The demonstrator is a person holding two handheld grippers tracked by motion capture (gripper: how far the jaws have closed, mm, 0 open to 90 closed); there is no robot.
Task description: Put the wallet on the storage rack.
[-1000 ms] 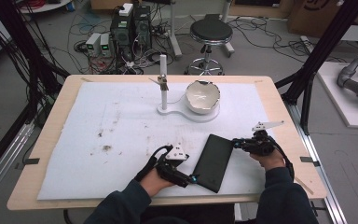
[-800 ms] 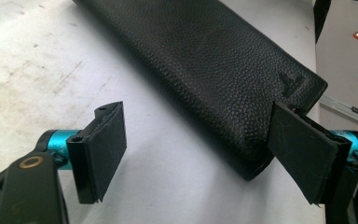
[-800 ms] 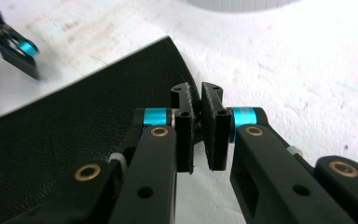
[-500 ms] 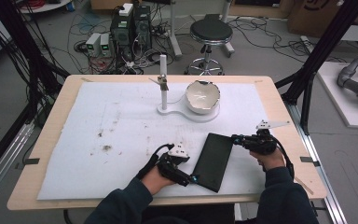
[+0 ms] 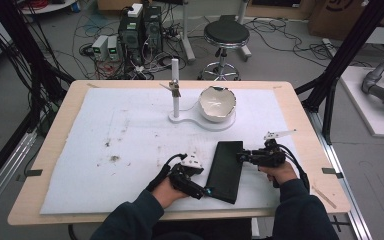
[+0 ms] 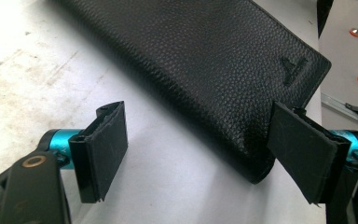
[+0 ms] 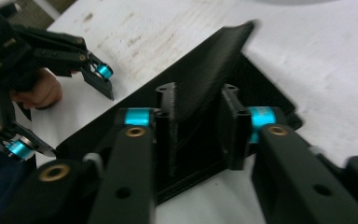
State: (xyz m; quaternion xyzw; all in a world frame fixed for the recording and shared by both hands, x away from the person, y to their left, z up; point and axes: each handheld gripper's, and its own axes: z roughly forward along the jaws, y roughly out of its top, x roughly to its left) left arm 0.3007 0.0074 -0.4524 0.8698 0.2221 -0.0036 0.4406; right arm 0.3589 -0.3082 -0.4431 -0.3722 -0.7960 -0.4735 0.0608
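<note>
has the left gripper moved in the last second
Yes, slightly: the left gripper has edged right, toward the black case, judged against the white stand.

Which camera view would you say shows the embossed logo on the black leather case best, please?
The left gripper view: the embossed logo sits close and sharp on the black leather case. The high view shows the whole case, too small for the mark; the right gripper view shows a lifted, blurred flap.
</note>
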